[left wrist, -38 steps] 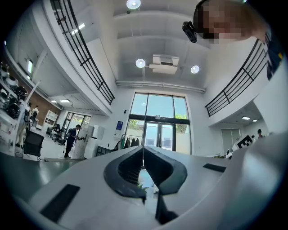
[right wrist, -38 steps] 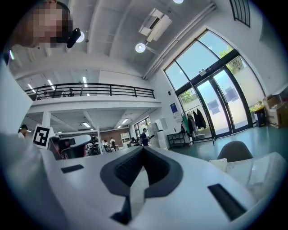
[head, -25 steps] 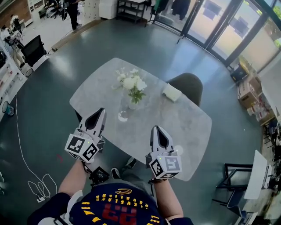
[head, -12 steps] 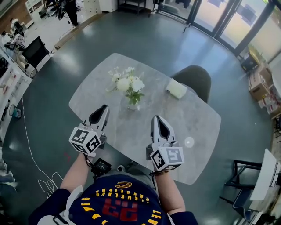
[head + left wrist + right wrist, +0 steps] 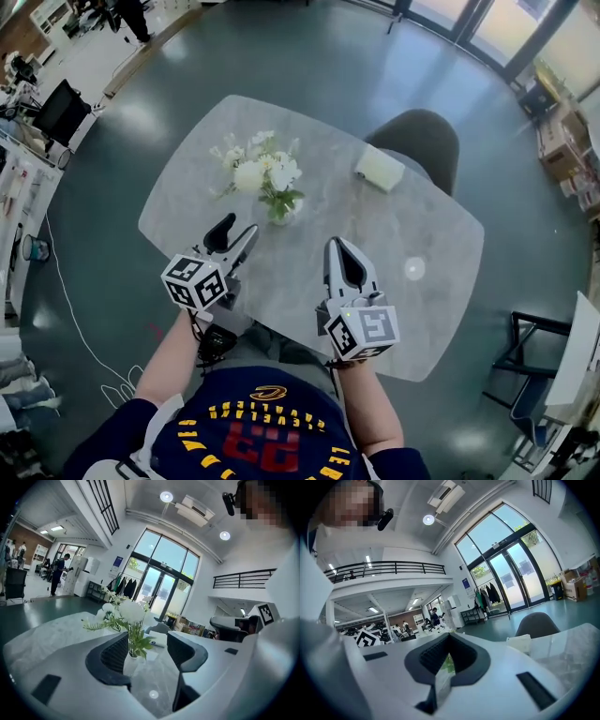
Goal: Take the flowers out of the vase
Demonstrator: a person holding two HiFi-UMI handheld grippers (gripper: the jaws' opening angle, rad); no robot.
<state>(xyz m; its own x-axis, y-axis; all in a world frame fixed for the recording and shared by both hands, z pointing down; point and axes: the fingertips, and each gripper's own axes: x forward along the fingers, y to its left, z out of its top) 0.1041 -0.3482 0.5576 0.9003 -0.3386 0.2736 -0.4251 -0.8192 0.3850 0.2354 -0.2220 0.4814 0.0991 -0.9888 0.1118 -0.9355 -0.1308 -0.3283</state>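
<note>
A bunch of white flowers (image 5: 262,173) with green leaves stands upright in a small clear vase (image 5: 279,215) near the middle of the grey marble table (image 5: 441,281). My left gripper (image 5: 237,235) hovers over the table's near edge, short of the vase. Its jaws are opening and nothing is between them. In the left gripper view the flowers (image 5: 125,612) and vase (image 5: 131,651) show through the gap of the left gripper (image 5: 147,649), some way ahead. My right gripper (image 5: 338,247) is shut and empty, to the right of the vase. In its own view the right gripper (image 5: 449,638) hides most of the scene.
A white box (image 5: 379,169) lies on the table's far right side, and a dark round-backed chair (image 5: 419,139) stands behind it. A person's legs and a small black device (image 5: 216,339) are below the near edge. Desks and cables lie at the left.
My left gripper's jaws went from shut to open, and it moved forward and down toward the vase. The right gripper edged forward, still shut.
</note>
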